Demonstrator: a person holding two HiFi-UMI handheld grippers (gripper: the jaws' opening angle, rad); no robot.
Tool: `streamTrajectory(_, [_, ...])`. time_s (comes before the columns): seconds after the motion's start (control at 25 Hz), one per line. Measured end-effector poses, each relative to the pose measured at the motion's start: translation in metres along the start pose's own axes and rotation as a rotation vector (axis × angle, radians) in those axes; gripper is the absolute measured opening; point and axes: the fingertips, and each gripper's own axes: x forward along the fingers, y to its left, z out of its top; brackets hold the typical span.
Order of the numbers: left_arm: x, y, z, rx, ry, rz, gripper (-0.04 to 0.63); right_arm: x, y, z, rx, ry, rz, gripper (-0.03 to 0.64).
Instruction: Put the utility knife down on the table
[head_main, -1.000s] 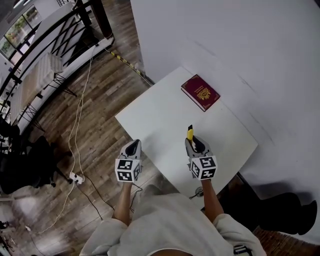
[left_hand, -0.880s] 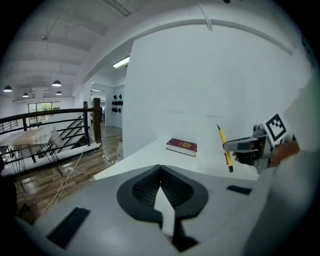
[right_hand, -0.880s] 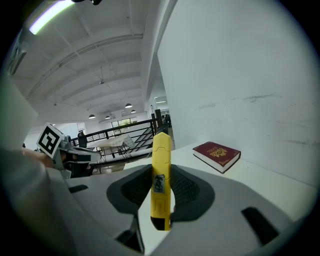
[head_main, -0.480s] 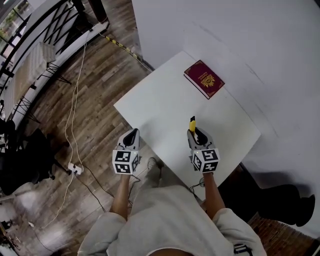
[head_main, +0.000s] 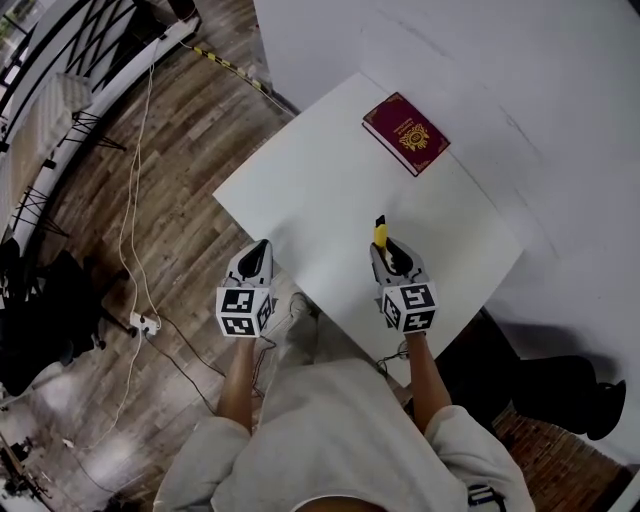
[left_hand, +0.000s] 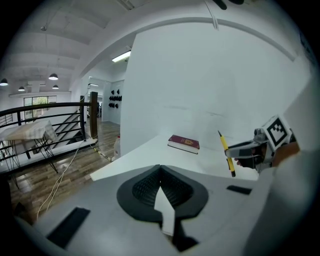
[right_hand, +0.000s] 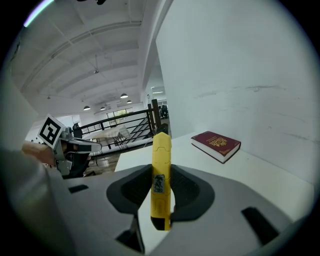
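Right gripper view: the yellow utility knife (right_hand: 161, 180) is seen clamped between the jaws of the right gripper (right_hand: 161, 202). Its long axis runs along the jaws, and its tip projects forward toward the red book (right_hand: 216, 145). In the head view the knife is held over the near part of the white table (head_main: 320, 190), judged not yet laid on it. The left gripper (head_main: 255, 265) is held beyond the table's edge, jaws together on nothing, farther from the knife.

Bright even light, fisheye-warped edges
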Motion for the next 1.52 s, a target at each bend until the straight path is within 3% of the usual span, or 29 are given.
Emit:
streamTrajectory(0.72, [0.041,0.010,-0.014,-0.019,0.059,-0.022,0.006,0.050,-0.021,-0.023,0.004,0.106,0.009,0.110])
streamTrajectory(1.52, [0.042,0.029,-0.022,-0.044,0.077,-0.014,0.006,0.125,-0.040,-0.029,-0.189,0.258,0.021,0.110])
